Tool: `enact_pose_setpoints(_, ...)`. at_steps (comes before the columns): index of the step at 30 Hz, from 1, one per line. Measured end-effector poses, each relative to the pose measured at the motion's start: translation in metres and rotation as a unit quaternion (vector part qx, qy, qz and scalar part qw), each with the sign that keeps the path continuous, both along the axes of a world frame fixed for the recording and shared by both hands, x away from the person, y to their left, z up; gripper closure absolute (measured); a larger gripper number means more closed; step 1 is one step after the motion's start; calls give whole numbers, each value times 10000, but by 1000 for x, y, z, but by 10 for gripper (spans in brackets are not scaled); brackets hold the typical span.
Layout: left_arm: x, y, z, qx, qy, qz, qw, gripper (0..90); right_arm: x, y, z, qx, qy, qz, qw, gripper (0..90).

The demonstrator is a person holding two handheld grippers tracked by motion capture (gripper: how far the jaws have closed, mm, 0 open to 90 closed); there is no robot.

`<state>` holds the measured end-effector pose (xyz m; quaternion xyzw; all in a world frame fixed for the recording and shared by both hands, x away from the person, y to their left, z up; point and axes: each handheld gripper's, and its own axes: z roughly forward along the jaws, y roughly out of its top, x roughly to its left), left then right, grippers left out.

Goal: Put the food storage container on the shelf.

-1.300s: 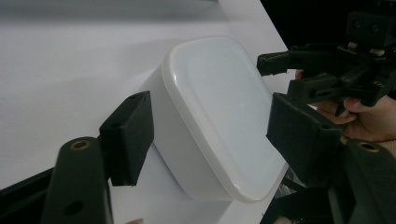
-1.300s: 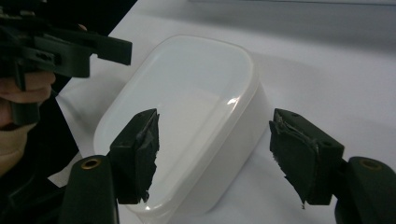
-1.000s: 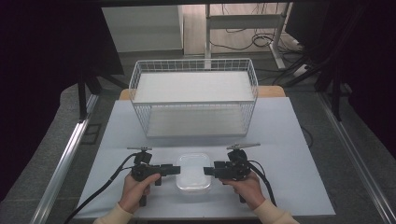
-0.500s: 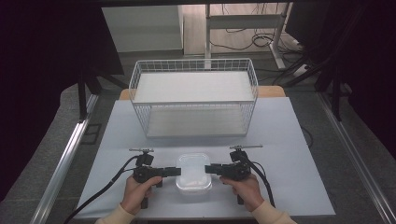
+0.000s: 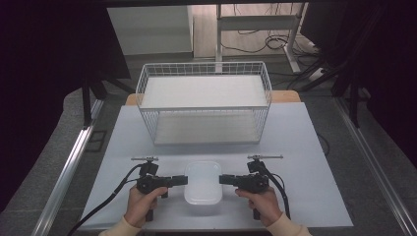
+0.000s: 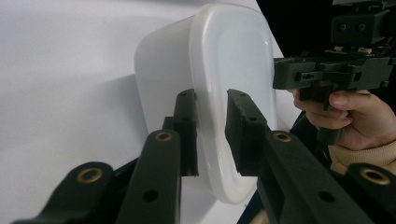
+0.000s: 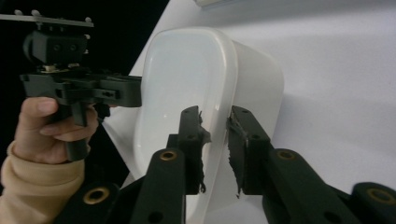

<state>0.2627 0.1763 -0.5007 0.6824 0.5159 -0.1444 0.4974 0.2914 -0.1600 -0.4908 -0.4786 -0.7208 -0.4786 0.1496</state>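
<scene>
My left tongs (image 5: 183, 180) and right tongs (image 5: 223, 180) have just been closing, each now narrow around a rim of the white plastic tub (image 5: 202, 187) that lies between them, the pads (image 6: 187, 122) astride its edge. The tub sits at the near edge of the pale worktop (image 5: 305, 162), the wire basket (image 5: 204, 101) well behind it.

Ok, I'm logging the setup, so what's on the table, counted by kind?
White plastic container: 1
White wire basket: 1
Black hand-held grippers: 2, the left gripper and the right gripper, each at one side rim of the container
Total: 4
</scene>
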Motion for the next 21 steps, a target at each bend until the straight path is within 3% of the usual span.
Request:
enact_pose_setpoints(5,-2,2,4,-60,-99,-58,9999,800,-2,-1,5,-22,-120,49,9999,802)
enact_pose_setpoints(9,-3,2,5,-29,-156,-104,9998,801,-4,-1,7,-84,-259,86,9996,803)
enact_pose_setpoints(21,-5,6,16,-206,-368,-140,9990,800,-6,-1,23,-53,-618,206,9979,803)
